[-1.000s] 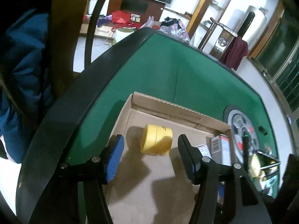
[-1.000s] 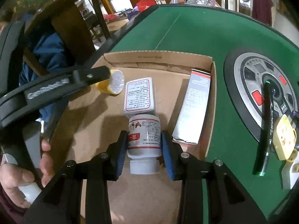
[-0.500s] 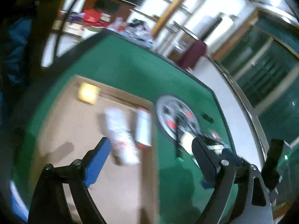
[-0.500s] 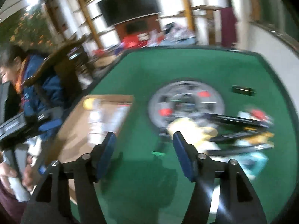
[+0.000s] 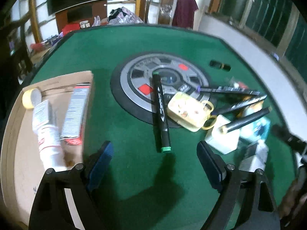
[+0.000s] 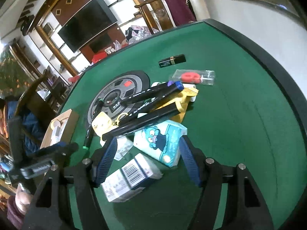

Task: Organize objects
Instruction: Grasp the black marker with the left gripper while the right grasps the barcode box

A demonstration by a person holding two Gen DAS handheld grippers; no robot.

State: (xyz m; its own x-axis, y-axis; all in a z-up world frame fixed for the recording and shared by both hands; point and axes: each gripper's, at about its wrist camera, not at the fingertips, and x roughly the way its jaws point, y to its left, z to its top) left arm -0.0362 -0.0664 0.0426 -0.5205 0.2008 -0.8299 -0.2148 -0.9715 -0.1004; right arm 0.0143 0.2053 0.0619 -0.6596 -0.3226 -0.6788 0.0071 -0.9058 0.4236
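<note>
Bare green felt (image 6: 239, 134) right of cluttered pile (image 6: 153, 111)

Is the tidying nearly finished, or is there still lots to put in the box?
Partly done. The box already holds a tape roll, a bottle and two cartons. Both tongs, left and right, are open and empty. Left: markers, a tissue pack and more in the pile.

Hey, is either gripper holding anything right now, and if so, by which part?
No. The left gripper is open over bare green felt near the marker; the right gripper is open above the tissue pack, not pressing it.
</note>
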